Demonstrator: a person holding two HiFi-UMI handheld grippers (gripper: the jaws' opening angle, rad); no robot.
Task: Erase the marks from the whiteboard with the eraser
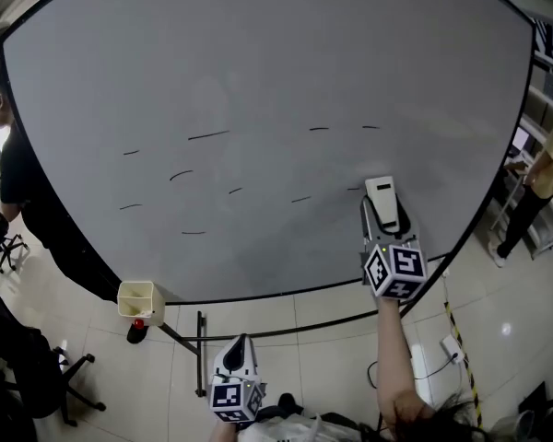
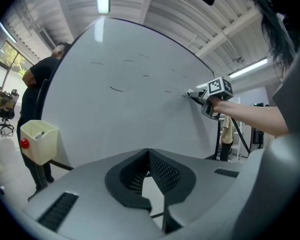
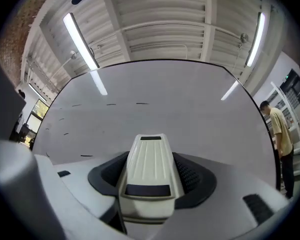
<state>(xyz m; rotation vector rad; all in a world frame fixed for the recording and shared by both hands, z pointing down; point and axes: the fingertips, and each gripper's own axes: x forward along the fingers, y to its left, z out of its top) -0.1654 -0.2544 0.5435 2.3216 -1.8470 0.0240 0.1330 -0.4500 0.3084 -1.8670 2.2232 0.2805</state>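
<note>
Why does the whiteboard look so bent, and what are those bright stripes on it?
Head view: the wide lens bows the whiteboard into a dome. Right gripper view: the stripes are glare, ceiling lights mirrored in the board above the eraser. Left gripper view: same bulge, dark corners.

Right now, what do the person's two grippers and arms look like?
Both the left gripper and the right gripper have pale grey bodies, dark cross-hatched pads and a white cube with black square markers. The right forearm is bare.
</note>
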